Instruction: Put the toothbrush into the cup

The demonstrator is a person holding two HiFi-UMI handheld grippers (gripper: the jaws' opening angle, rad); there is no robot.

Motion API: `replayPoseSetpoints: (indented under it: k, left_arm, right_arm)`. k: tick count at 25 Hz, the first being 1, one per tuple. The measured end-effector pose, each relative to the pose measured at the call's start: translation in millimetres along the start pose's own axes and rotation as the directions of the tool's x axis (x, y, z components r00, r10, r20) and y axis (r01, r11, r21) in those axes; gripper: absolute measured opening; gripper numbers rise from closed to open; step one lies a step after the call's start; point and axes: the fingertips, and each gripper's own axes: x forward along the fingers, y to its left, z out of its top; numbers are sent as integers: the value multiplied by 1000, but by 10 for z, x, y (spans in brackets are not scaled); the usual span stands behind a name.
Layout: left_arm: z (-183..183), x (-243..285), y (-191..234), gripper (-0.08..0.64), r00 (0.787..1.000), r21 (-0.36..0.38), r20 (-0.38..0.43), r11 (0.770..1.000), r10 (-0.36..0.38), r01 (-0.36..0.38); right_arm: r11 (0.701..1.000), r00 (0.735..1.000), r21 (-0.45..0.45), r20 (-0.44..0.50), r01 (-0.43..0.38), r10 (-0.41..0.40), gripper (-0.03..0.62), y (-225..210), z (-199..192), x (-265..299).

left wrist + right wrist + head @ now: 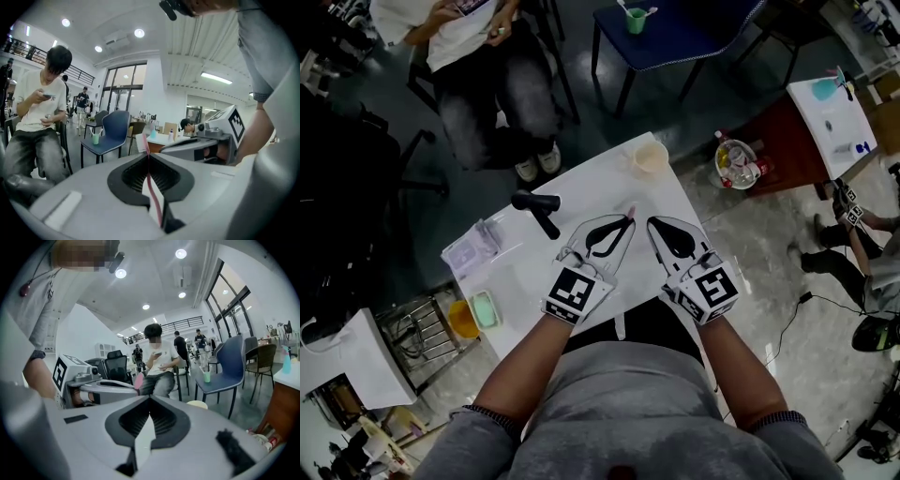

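Note:
A pink toothbrush (154, 197) is clamped in my left gripper (148, 154), which is shut on its handle. The white-bristled head (142, 142) sticks out past the jaw tips. In the head view the left gripper (628, 221) hovers over the white table (591, 178) with the brush tip (630, 210) pointing toward the cream cup (651, 157) at the far corner, apart from it. My right gripper (653, 223) is just beside it, and its jaws (150, 398) are shut on nothing. The cup's rim (197, 404) shows beyond them.
A black hair dryer (536, 210) lies left of the grippers. A clear packet (471, 251), a green dish (484, 309) and an orange cup (461, 319) sit toward the near left edge. A seated person (478, 56) and a blue chair (675, 28) are beyond the table.

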Motion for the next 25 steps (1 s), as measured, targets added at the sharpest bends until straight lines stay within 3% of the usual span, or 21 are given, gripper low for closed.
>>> replayPoseSetpoints:
  k: [6, 9, 25]
  left_arm:
    - [414, 99, 83, 15, 989, 1, 150, 1000, 12, -12]
    - [532, 160, 115, 15, 987, -23, 156, 999, 31, -28]
    - [731, 572, 282, 15, 974, 32, 216, 997, 65, -74]
  right_arm:
    - [1000, 997, -11, 73, 23, -22, 8, -187, 287, -29]
    - [999, 995, -30, 98, 27, -24, 8, -258, 401, -14]
    - [997, 987, -65, 155, 41, -30, 8, -651, 625, 74]
